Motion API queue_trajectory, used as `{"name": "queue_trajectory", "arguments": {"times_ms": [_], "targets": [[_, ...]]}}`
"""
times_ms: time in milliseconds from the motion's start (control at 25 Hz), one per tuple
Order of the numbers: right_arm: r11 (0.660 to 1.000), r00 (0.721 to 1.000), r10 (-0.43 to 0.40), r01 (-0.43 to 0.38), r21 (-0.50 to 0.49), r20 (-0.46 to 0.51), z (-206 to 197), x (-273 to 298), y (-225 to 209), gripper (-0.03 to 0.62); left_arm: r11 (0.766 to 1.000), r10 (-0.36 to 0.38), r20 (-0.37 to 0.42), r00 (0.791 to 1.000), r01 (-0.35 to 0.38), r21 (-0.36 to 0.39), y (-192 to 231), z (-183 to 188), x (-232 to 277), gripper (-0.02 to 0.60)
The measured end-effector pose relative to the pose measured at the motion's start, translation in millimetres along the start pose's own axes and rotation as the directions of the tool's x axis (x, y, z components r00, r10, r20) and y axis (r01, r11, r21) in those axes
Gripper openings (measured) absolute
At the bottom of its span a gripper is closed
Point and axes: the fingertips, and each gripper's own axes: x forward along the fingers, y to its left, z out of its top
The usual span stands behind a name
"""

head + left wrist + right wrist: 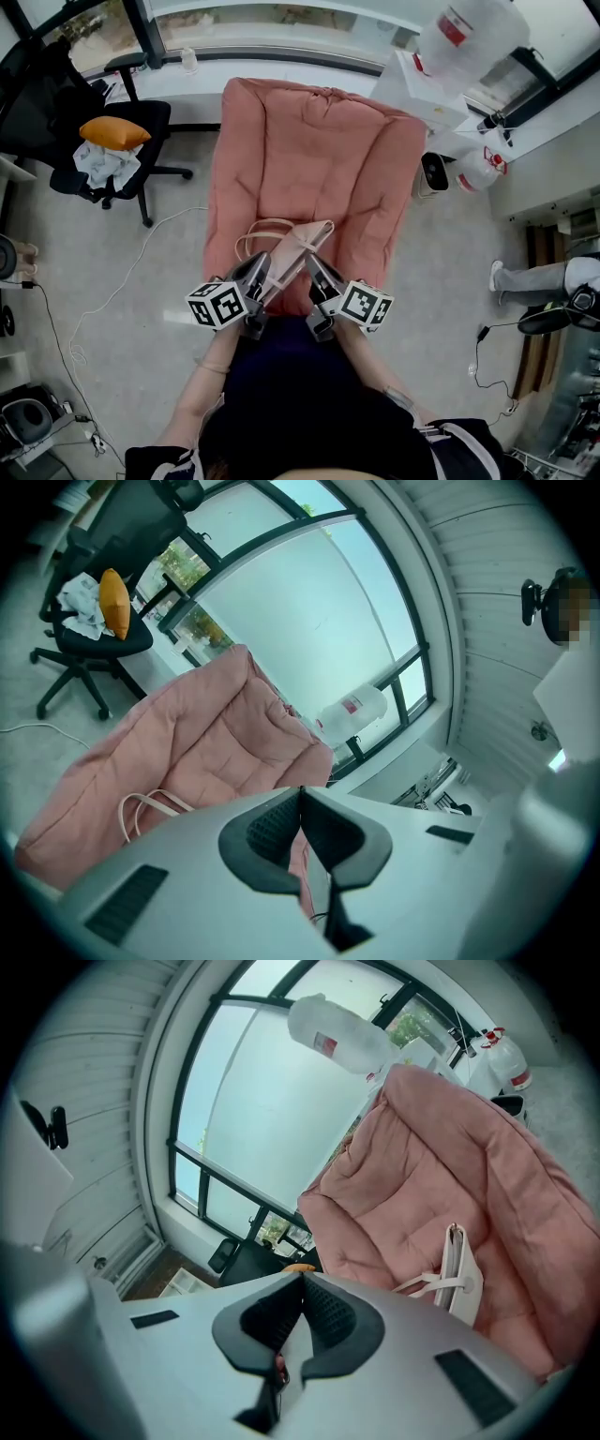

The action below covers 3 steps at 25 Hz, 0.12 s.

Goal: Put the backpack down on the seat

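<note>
A pale pink backpack (298, 246) with looped straps (255, 232) hangs over the front part of the pink padded seat (319, 141). My left gripper (264, 266) is shut on the backpack's left side, and my right gripper (313, 266) is shut on its right side. In the left gripper view the jaws (300, 794) meet with pink fabric (302, 869) pinched below them, and the straps (141, 803) lie on the seat (206, 733). In the right gripper view the jaws (302, 1281) are closed and the backpack's pale edge (461, 1279) stands up against the seat (441, 1166).
A black office chair (122, 155) with an orange cushion (112, 131) stands to the left. A large water bottle (469, 33) on a white stand is at the back right. A cable (122, 281) lies on the floor at left. Someone's legs (534, 277) show at the right.
</note>
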Motion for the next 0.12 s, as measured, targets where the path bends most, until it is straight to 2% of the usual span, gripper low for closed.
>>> {"name": "queue_trajectory", "arguments": {"times_ms": [120], "targets": [[1.0, 1.0, -0.002, 0.002, 0.011, 0.006, 1.4, 0.9, -2.0, 0.032, 1.0, 0.008, -0.007, 1.0, -0.008, -0.014, 4.1, -1.1, 1.6, 0.018]]}}
